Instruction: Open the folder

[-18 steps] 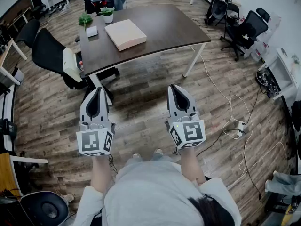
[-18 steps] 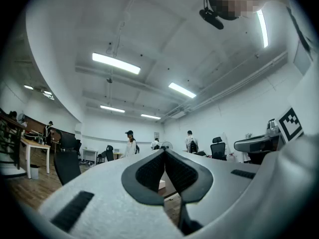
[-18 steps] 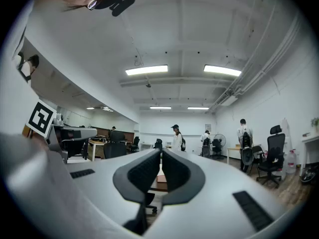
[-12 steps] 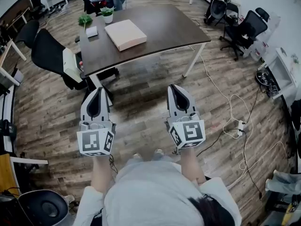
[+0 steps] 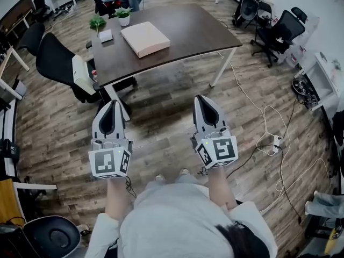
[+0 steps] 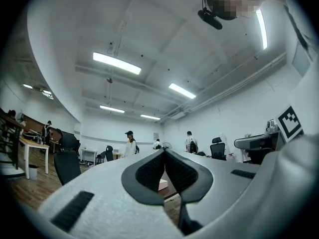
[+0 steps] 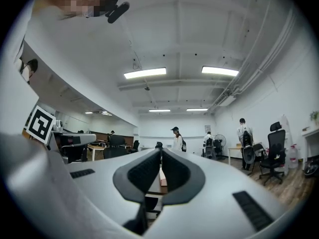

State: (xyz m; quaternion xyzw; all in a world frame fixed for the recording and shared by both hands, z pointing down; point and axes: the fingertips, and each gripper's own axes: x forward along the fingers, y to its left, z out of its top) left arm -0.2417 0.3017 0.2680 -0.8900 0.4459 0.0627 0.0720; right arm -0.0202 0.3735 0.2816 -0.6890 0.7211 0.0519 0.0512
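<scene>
The folder (image 5: 143, 38), a pale pink closed box file, lies flat on the dark table (image 5: 188, 31) at the top of the head view. Both grippers hang over the wood floor, well short of the table and pointing toward it. My left gripper (image 5: 112, 102) is shut with nothing between its pads, and its tips meet in the left gripper view (image 6: 164, 151). My right gripper (image 5: 200, 98) is also shut and empty (image 7: 161, 150). A sliver of the folder (image 7: 163, 179) shows far off under the closed right jaws.
A black office chair (image 5: 56, 58) stands at the table's left corner. Two small potted plants (image 5: 123, 15) and a small white object (image 5: 105, 35) sit on the table's far left. Cables and a power strip (image 5: 276, 142) lie on the floor at right. More chairs (image 5: 282, 31) stand upper right.
The right gripper has drifted slightly toward the lower right in the head view. The left gripper and the folder have not moved.
</scene>
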